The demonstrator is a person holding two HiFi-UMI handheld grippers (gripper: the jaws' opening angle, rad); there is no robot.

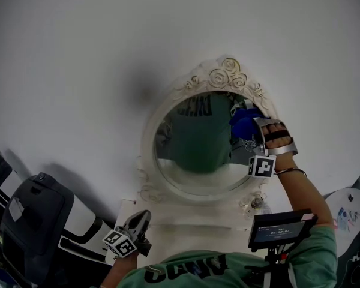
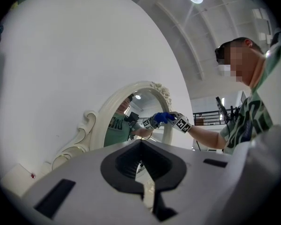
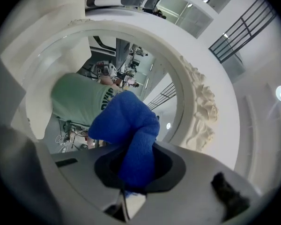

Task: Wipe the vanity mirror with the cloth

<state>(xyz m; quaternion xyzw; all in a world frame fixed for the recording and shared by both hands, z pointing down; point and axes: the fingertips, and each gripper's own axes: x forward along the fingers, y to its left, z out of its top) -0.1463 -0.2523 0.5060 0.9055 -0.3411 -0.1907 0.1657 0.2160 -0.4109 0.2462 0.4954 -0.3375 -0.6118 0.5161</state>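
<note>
Pinches the bunched blue cloth in the right gripper at the ornate white oval vanity mirror's upper right, with the left gripper squeezed together on nothing.

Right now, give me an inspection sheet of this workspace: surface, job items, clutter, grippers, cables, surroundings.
Surface: white ledge under the mirror, bare where it shows.
Job's things: oval vanity mirror in an ornate white frame, upright against the wall; blue cloth at its upper right edge.
Clutter: nothing seen.
Grippers: right gripper fingers shut on the cloth, holding it against the glass; left gripper low by the ledge, fingers together, empty.
Cables: nothing seen.
Surroundings: white wall; grey-and-black equipment at lower left.
</note>
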